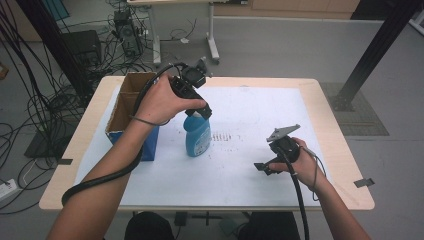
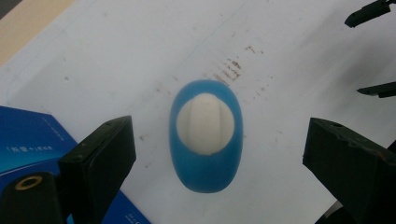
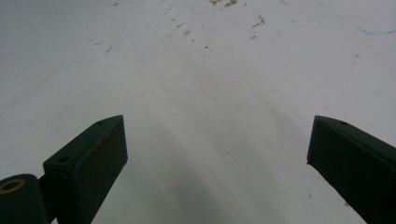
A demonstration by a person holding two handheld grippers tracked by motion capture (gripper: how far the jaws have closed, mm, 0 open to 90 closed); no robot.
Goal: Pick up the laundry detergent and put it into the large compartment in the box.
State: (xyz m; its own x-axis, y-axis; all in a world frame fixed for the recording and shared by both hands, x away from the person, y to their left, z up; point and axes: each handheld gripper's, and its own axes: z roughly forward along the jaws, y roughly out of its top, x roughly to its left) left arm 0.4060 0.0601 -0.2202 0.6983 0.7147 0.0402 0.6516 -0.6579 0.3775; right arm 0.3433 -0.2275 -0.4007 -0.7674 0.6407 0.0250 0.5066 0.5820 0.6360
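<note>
Bottle [image 2: 206, 135] stands upright directly beneath the left tongs [image 2: 219, 154], which gape wide astride its cap; the right tongs [image 3: 217, 158], also wide, idle well apart near the counter's [image 1: 240, 185] right edge.

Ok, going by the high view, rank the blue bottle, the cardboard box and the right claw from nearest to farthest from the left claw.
1. Blue bottle: directly under the open left claw, mid-table.
2. Cardboard box: to the left, at the table's left edge.
3. Right claw: farthest, on the right side of the table, nearer the person.
</note>
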